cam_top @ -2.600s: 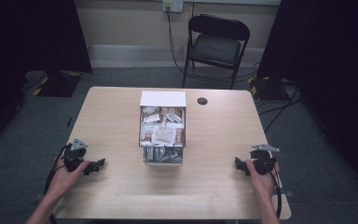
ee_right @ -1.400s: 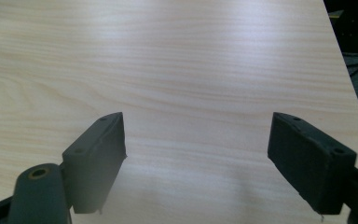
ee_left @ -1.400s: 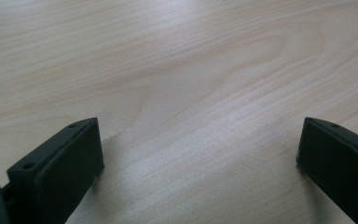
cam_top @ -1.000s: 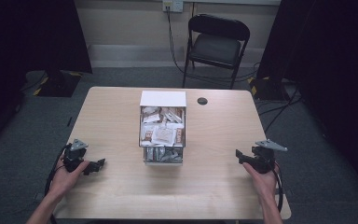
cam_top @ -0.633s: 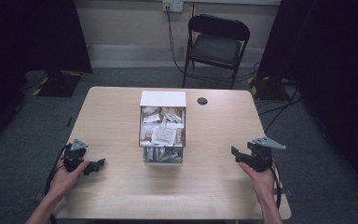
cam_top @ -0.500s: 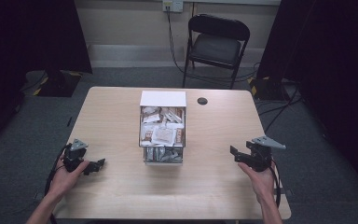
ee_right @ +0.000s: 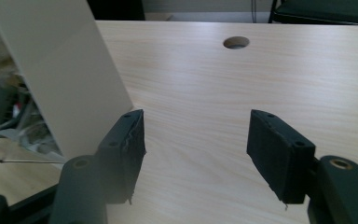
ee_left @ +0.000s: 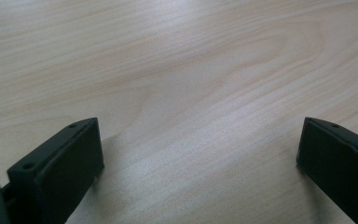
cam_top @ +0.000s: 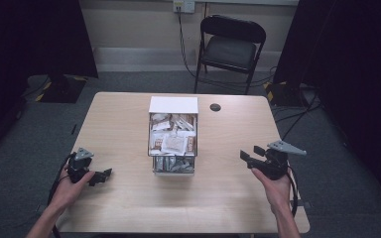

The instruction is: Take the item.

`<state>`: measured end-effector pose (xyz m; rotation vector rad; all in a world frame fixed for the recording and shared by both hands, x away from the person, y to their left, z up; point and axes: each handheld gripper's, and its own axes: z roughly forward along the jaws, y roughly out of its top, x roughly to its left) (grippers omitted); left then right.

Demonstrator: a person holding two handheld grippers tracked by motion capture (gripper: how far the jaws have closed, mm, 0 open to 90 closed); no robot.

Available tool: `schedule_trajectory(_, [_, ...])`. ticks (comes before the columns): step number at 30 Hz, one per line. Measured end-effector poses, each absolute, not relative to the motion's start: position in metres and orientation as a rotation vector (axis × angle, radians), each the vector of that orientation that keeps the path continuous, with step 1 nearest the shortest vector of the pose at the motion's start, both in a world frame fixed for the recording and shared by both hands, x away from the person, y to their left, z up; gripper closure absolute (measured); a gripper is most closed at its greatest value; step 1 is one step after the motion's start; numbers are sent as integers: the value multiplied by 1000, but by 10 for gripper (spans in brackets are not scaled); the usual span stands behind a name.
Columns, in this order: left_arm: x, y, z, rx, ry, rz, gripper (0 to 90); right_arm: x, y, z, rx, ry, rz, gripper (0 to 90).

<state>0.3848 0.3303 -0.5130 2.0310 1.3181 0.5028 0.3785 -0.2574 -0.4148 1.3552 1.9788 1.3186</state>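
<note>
A tiered clear box point(cam_top: 173, 135) with a white back panel stands at the table's middle, and it is stuffed with small packets. My left gripper point(cam_top: 105, 174) rests low at the front left of the table point(cam_top: 124, 129). In the left gripper view its jaws point(ee_left: 198, 158) are wide open over bare wood. My right gripper point(cam_top: 249, 152) hovers above the table to the right of the box and points toward it. Its jaws point(ee_right: 196, 140) are open and have just been closing, with nothing between them. The box's white side wall point(ee_right: 65, 74) is seen to their left.
A round cable hole point(cam_top: 215, 107) sits in the tabletop behind the box, also seen as the hole point(ee_right: 236, 43) ahead of the right gripper. A black folding chair point(cam_top: 230, 44) stands beyond the far edge. Bare wood lies on both sides of the box.
My right gripper has risen off the table and moved inward toward the box. The left gripper and the box have stayed put.
</note>
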Motion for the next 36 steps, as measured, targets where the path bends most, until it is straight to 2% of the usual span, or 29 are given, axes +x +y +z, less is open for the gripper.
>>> schedule_trajectory(17, [385, 330, -513, 2031, 1319, 502, 0, 370, -223, -378, 1213, 2121, 1430, 460])
schedule_trajectory(24, [385, 330, -513, 2031, 1319, 502, 0, 362, -204, -348, 1109, 2143, 1522, 501])
schedule_trajectory(36, [385, 330, -513, 2031, 1319, 502, 0, 366, -180, -317, 954, 2160, 1633, 531])
